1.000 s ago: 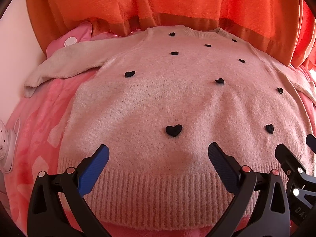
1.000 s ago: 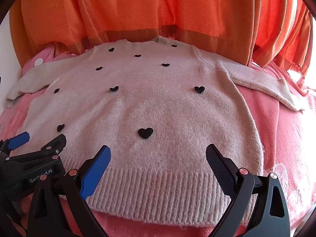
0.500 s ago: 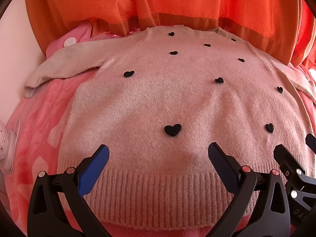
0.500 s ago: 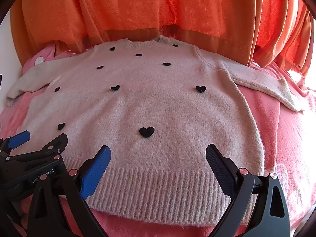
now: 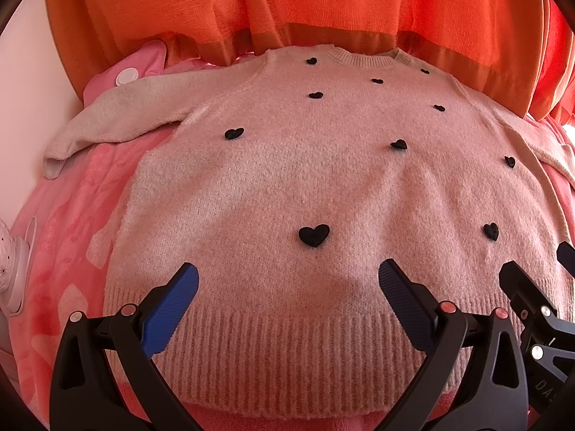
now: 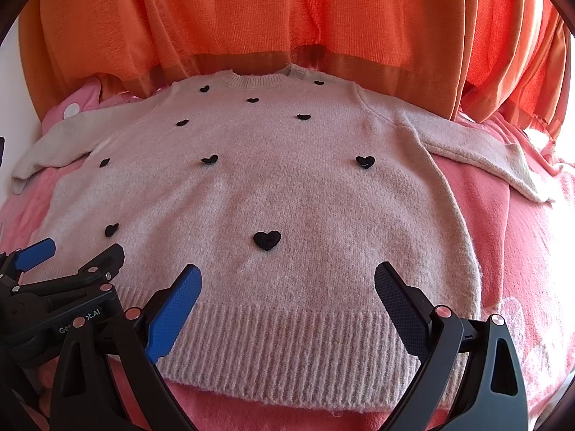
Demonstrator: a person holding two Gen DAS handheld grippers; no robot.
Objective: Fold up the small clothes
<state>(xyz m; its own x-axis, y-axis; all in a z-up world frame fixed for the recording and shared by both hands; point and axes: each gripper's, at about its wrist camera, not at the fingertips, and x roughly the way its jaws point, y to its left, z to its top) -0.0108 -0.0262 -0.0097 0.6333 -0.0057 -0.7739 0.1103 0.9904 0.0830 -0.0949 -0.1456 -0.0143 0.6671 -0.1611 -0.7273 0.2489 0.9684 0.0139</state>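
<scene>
A small pale pink knit sweater (image 5: 323, 186) with black hearts lies flat, front up, on a pink blanket, sleeves spread to both sides. It also shows in the right wrist view (image 6: 273, 194). My left gripper (image 5: 287, 283) is open and empty, hovering over the ribbed hem at the sweater's left half. My right gripper (image 6: 287, 283) is open and empty over the hem at its right half. The left gripper also shows in the right wrist view (image 6: 72, 255), close beside the right one.
A pink blanket (image 6: 521, 251) covers the surface. An orange curtain (image 5: 305, 10) hangs behind the collar. A pink item with a white button (image 5: 129, 75) lies at the far left. A white object (image 5: 14, 276) sits at the left edge.
Both views have shifted very slightly; the sweater lies as before and both grippers stay open.
</scene>
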